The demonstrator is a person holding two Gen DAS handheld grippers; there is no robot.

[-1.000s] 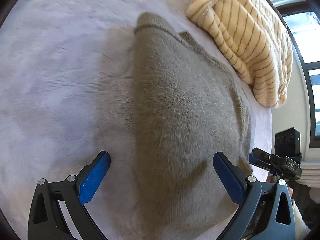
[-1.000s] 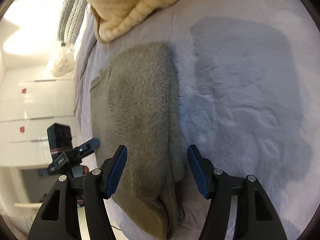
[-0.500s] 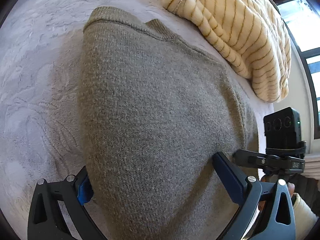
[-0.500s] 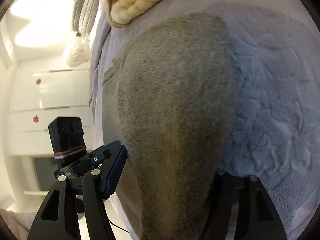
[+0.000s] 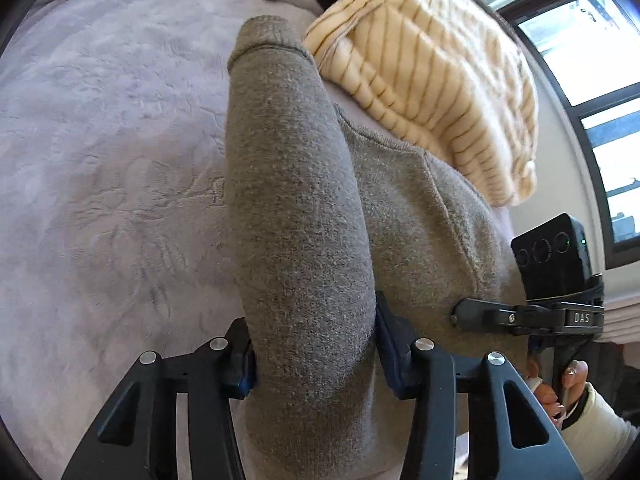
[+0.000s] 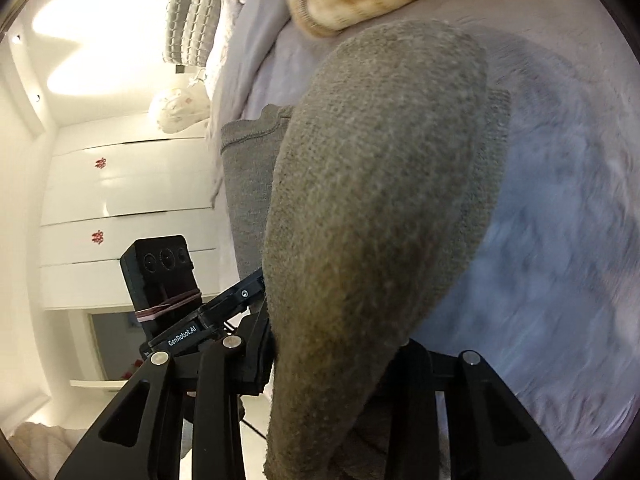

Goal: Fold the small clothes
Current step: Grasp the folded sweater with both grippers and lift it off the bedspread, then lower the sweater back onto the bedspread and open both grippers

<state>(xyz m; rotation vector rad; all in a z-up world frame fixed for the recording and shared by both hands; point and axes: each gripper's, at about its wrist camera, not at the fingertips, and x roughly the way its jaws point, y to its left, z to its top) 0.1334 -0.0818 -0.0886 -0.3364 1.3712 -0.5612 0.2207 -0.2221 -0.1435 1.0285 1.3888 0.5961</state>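
Two grippers, left and right, each pinching grey sweater edge, fold lifted off bed. Striped cream knit just beyond sweater.

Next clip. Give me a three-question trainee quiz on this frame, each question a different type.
1. True or false: the left hand-held gripper is shut on the grey sweater.
2. Which lies nearest the striped cream garment? A. the sweater's ribbed hem B. the white wardrobe C. the window
3. Fill in: the right hand-held gripper grips the ____ sweater above the lilac blanket.

Key: 1 true; 2 A; 3 grey
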